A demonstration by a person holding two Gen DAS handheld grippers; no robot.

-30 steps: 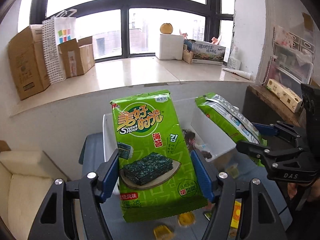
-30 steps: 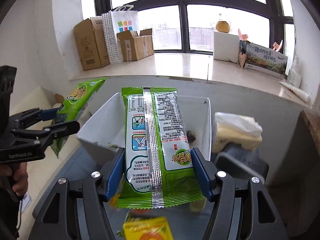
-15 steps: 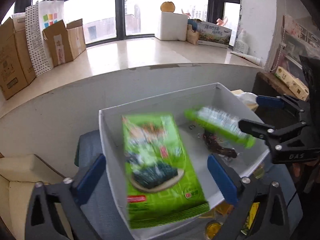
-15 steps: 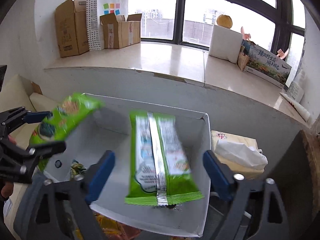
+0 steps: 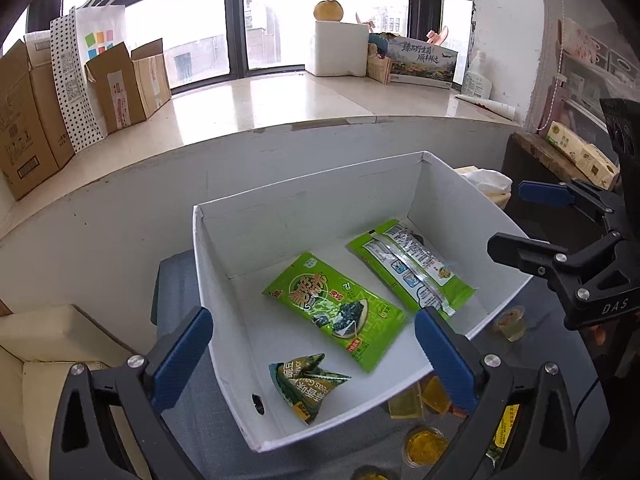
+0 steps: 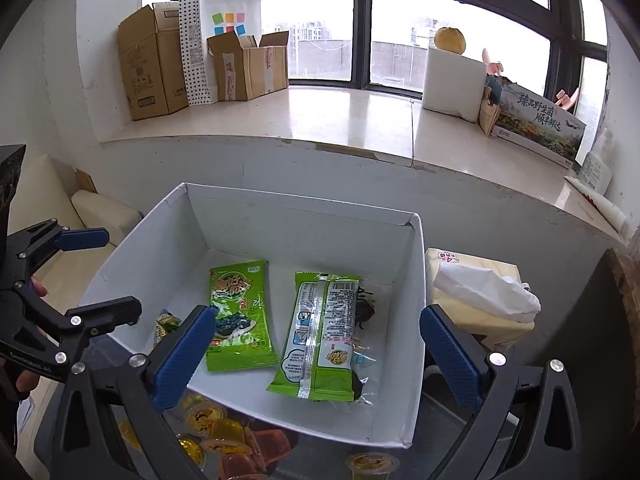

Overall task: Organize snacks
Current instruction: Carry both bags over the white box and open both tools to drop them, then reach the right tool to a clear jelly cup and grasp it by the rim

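Observation:
A white cardboard box (image 5: pixel 304 232) (image 6: pixel 300 232) stands on a grey table. Two green seaweed snack packets lie flat inside it. One packet (image 5: pixel 336 308) (image 6: pixel 238 316) lies printed side up, and the other packet (image 5: pixel 412 268) (image 6: pixel 324 336) lies seam side up over a dark wrapper (image 6: pixel 364 308). A small folded green pouch (image 5: pixel 308 384) rests near the box's front corner. My left gripper (image 5: pixel 312 356) (image 6: pixel 96 276) hangs open above the box with nothing between its fingers. My right gripper (image 6: pixel 316 356) (image 5: pixel 532 224) is opening over the box, also holding nothing.
Several yellow and orange jelly cups (image 6: pixel 216 428) (image 5: pixel 424 440) lie on the table in front of the box. A tissue pack (image 6: pixel 480 292) sits to its right, a beige cushion (image 5: pixel 48 344) to its left. Cardboard boxes (image 6: pixel 152 64) line the window sill behind.
Both grippers have opened and let go of their green packets, which dropped into the white box and now lie flat. Both grippers have tipped downward over the box.

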